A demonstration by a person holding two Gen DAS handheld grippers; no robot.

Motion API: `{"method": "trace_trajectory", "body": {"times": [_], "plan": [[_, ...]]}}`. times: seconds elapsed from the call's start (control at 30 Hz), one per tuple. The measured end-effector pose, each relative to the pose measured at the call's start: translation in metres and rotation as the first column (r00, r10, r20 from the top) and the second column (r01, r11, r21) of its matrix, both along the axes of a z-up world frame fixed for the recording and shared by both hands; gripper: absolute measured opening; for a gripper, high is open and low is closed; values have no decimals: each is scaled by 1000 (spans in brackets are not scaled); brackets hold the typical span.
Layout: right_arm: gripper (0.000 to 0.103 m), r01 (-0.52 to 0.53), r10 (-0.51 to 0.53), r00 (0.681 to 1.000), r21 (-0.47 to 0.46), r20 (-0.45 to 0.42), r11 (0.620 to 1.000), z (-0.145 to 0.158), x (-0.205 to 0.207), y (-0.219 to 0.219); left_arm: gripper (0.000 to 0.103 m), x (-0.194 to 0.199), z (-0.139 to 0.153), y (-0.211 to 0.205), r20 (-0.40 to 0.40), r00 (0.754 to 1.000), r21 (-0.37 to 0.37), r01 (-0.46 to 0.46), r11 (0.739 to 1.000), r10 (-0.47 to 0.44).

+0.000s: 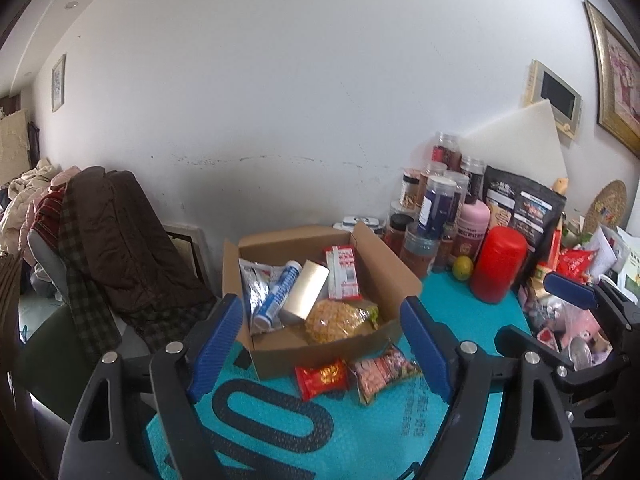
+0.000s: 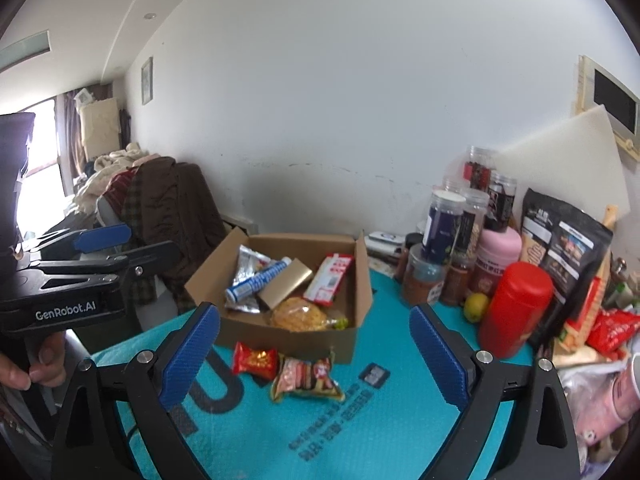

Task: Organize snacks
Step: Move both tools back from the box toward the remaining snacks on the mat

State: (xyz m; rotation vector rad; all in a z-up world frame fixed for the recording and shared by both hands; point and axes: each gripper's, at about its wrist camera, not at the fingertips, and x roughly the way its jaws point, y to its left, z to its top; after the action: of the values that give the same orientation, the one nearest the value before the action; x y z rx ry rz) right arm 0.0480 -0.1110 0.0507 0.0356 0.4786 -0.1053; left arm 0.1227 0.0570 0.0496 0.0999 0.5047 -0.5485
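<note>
Small print on teal mat (image 2: 256, 432) too blurred to read. Yellow snack bag (image 2: 300, 314) partly hidden behind cardboard box (image 2: 320, 340) front wall. Clutter at mat's right edge (image 2: 608, 380) cut off by frame.

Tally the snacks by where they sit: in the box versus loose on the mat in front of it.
In the box: 5 (foil pouch, tube, gold pack, red-white pack, yellow bag)
Loose on the mat: 2 (red packet, pink packet)
Total: 7

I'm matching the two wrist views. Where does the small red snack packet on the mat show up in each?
Left wrist: red packet, lower centre, before the box.
Right wrist: red packet, left of centre, before the box.
Shared landmark: cardboard box right behind it.
</note>
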Motion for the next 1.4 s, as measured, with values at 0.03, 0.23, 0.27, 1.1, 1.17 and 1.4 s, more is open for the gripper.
{"method": "trace_trajectory", "body": {"times": [0.03,0.23,0.27,1.1,1.17,1.4], "plan": [[97,3,-3,1000,3,-5,1000,-2,-2,1,81,-3,-3,1,-6,1000,-3,5,1000,-5],[97,10,-9,999,29,-45,1000,-23,-8,7,81,-17,-20,6,-42,999,-5,23,1000,-23],[97,11,-9,999,30,-51,999,-27,-8,7,81,-18,-22,7,-46,999,-4,25,1000,-25],[97,-3,30,971,114,-236,994,-112,34,-3,81,21,-113,-5,-295,955,27,40,999,-30],[97,-5,35,967,119,-253,993,-118,41,-4,81,27,-120,-6,-310,951,37,33,999,-20],[97,-20,53,949,109,-309,994,-140,67,-3,81,50,-142,-4,-357,934,56,-3,998,22]]}}
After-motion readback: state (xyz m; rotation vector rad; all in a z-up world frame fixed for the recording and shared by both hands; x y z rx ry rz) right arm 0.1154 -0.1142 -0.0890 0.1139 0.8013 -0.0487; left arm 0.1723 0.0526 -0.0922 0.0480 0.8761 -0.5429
